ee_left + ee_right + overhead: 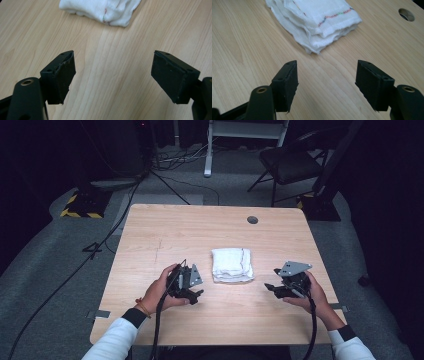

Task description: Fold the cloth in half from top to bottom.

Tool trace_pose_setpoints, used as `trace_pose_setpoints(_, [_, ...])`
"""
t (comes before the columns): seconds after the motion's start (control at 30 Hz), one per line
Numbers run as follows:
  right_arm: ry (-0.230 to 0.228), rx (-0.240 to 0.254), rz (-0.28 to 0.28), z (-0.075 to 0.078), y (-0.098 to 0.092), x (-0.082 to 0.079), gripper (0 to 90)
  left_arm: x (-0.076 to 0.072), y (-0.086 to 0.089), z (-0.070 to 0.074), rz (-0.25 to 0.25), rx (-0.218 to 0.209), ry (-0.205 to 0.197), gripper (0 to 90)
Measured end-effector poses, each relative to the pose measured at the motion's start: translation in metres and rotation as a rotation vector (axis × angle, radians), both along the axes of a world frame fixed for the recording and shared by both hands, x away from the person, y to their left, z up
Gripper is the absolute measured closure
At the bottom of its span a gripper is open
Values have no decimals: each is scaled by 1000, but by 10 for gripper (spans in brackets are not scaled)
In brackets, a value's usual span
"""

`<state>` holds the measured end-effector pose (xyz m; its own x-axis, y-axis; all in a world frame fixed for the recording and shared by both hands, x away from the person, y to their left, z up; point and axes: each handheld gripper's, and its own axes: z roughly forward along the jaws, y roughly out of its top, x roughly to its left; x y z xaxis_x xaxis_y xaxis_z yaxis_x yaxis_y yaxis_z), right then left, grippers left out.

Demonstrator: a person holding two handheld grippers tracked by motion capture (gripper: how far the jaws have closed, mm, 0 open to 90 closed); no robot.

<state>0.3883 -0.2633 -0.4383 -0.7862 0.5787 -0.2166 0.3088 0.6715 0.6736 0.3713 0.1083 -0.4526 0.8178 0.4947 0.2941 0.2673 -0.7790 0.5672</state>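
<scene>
Both tools stand wide with nothing between their jaws: the left tool (196,294) sits low and left of centre in the high view, the right tool (272,287) low and right of centre, each over bare wooden surface (165,230) and touching nothing. The folded white cloth (231,264) lies flat at the centre of that view between them, apart from both. In the right gripper view the cloth shows stacked layers and a line of coloured stitching near one edge.

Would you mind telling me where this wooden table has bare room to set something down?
The light wooden table is bare along its far edge beside the round cable hole, and along the near edge. The middle is taken: the folded white cloth lies between the left gripper and right gripper.
</scene>
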Motion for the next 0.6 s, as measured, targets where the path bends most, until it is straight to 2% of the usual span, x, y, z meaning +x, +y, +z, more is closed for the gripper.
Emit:
trace_pose_setpoints(0.23, [-3, -8, -24, -2, -18, -10, 348, -11, 15, -4, 21, 4, -10, 196])
trace_pose_setpoints(0.5, [14, -28, -57, -13, -38, -17, 342, -19, 36, -16, 65, -8, 4, 196])
trace_pose_setpoints(0.6, [19, -36, -68, -18, -45, -19, 334, -21, 42, -18, 75, -7, -4, 195])
